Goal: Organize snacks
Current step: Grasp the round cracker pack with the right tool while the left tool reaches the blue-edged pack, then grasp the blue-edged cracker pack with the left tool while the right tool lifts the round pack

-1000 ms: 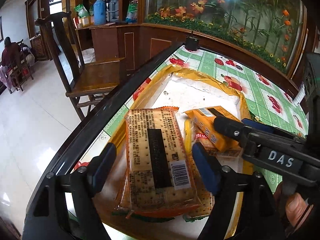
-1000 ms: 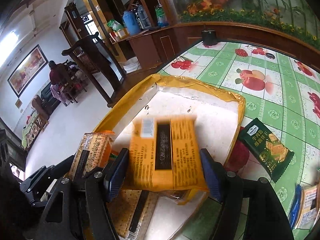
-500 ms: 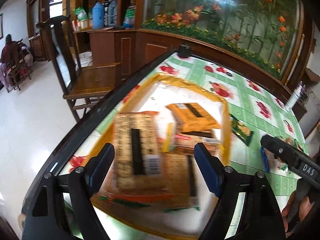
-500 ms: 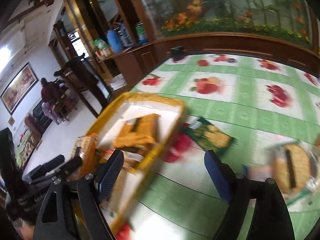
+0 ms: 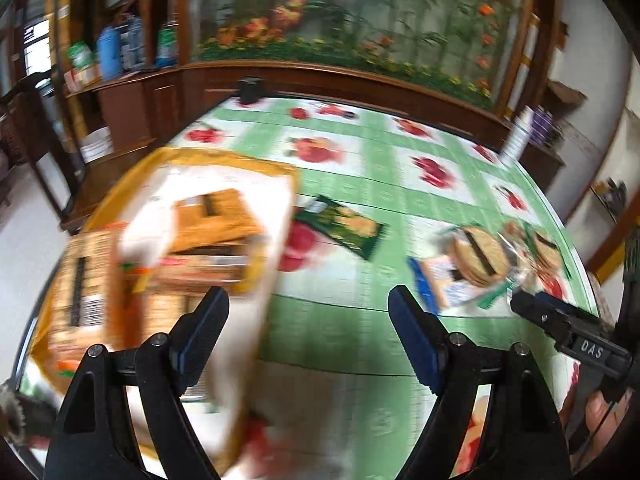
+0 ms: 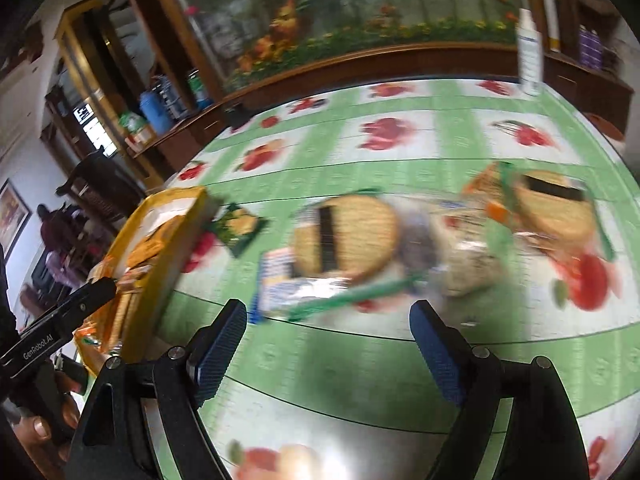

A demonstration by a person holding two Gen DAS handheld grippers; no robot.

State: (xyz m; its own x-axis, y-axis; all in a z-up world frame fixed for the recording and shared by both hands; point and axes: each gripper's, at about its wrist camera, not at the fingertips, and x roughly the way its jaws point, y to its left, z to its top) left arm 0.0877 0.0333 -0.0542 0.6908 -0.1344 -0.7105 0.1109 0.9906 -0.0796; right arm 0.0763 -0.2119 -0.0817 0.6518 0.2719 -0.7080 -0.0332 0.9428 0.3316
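My bench (image 5: 360, 320) wears a green and white cloth printed with red fruit, and it carries everything here. On its left side sits the yellow tray (image 5: 224, 160), lined in white, with several orange and tan cracker packs (image 5: 212, 220) stacked inside, all smeared by motion blur. Just beside the tray's right edge a dark green snack packet (image 5: 344, 228) lies flat on the cloth. Farther right a loose cluster of snacks waits: a round biscuit pack (image 6: 344, 236) with a black stripe resting on a blue and white wrapper (image 6: 276, 284), and another round pack (image 6: 556, 208) well to its right. My left tool (image 5: 308, 328) hangs above the cloth at the tray's near right corner, its blue pads spread wide and gripping nothing. My right tool (image 6: 328, 344) hovers just short of the striped biscuit pack, likewise spread wide and empty, touching none of the snacks.
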